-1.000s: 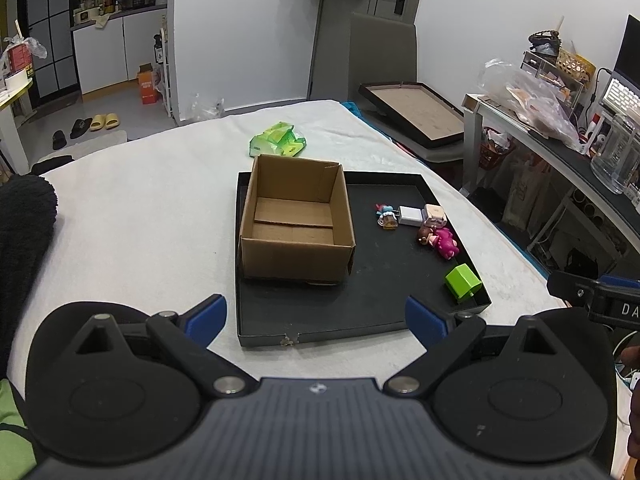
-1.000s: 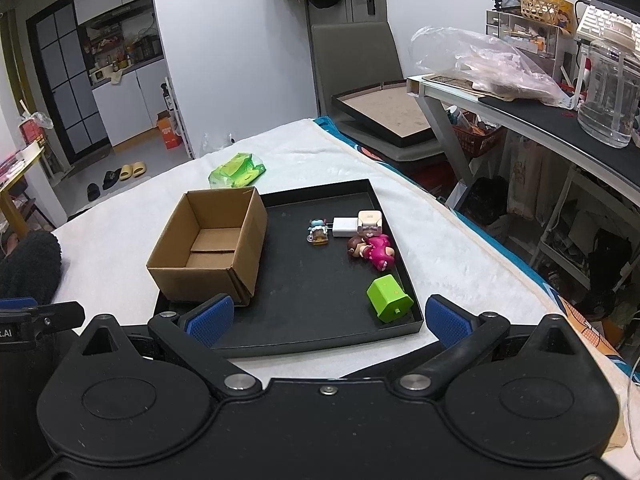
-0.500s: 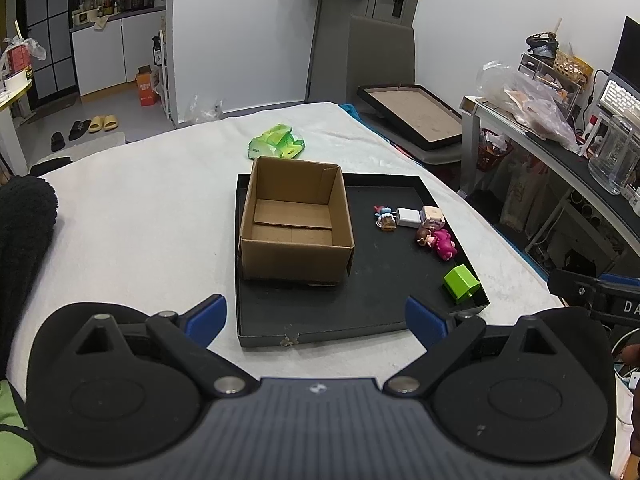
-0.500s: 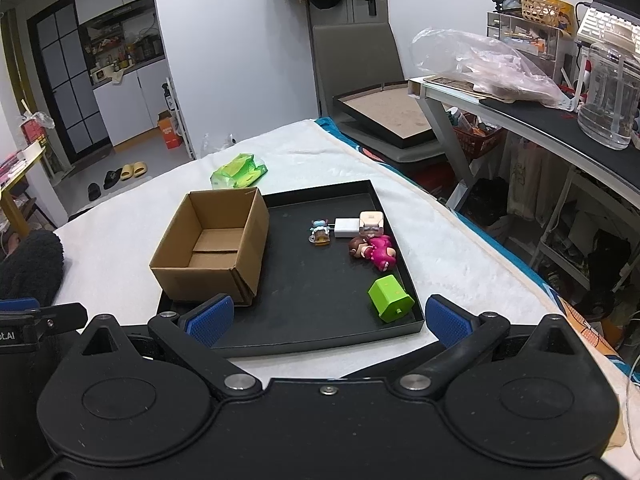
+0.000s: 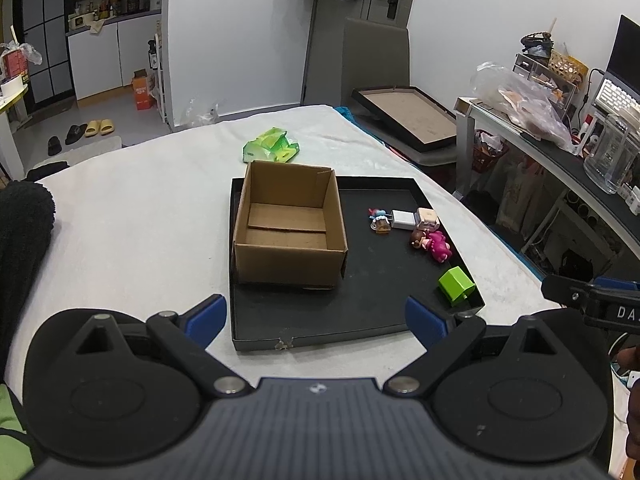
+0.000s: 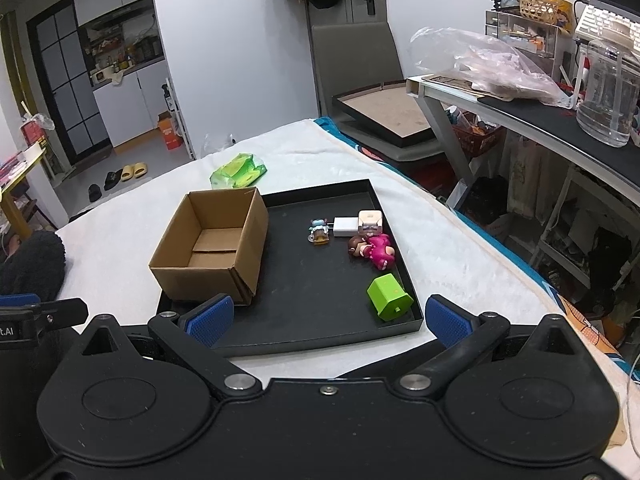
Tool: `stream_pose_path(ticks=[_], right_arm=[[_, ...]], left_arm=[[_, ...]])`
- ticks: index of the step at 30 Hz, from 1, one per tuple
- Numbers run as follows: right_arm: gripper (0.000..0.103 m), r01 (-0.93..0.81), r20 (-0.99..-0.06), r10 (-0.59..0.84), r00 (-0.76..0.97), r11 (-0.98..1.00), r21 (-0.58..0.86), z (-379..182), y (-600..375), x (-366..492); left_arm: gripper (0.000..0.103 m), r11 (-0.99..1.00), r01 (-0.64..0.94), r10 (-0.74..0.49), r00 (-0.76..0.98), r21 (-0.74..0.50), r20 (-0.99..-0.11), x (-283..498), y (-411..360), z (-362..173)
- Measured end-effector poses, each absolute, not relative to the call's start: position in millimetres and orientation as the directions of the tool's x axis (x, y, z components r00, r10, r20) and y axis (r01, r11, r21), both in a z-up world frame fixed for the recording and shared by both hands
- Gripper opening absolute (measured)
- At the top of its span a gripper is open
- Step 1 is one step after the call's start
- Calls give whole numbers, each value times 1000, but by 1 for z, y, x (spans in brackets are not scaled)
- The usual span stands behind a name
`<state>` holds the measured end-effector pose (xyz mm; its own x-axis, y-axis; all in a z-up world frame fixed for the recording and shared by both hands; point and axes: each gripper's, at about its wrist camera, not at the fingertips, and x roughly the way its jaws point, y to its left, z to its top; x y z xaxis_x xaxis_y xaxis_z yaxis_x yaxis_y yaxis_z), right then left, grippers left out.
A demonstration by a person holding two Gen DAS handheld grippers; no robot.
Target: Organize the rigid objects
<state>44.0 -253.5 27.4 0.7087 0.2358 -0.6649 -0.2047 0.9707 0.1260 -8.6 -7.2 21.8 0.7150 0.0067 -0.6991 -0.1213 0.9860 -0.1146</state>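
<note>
Blue-padded fingertips frame the nearest part of both views: the left gripper (image 5: 316, 318) and the right gripper (image 6: 328, 318) each have their jaws spread wide with nothing between them, hovering over the near edge of the white-covered table (image 5: 132, 216).

Just beyond them lies a black tray (image 6: 320, 340), its near rim close to the fingertips. Nearest on the tray, at its right front corner, sits a green block (image 6: 389, 298). On the left side stands an open cardboard box (image 5: 289, 226), upright, with only its folded bottom flaps visible inside. Farther back on the right lies a pink figure (image 6: 374, 251) on its side, and just behind it a small cluster: a beige cube toy (image 6: 370, 221), a white charger (image 6: 346, 227) beside it, and a small blue-topped figure (image 6: 319, 232) to the left of that. All are on the tray floor, apart from the box.

Past the tray, a crumpled green packet (image 5: 272, 148) rests on the cloth. Beyond the table edge, a framed board (image 5: 408, 116) leans at a tilt.
</note>
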Motion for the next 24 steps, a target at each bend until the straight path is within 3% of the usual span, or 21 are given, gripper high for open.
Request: stream_pose_path(ticks=[22, 24], right_arm=[[103, -166, -701, 235, 674, 972, 166, -6, -269, 84], [98, -160, -711, 229, 664, 973, 164, -12, -270, 94]], left_arm=[[94, 982, -156, 29, 692, -110, -722, 33, 10, 1], [93, 980, -163, 31, 689, -113, -724, 41, 13, -3]])
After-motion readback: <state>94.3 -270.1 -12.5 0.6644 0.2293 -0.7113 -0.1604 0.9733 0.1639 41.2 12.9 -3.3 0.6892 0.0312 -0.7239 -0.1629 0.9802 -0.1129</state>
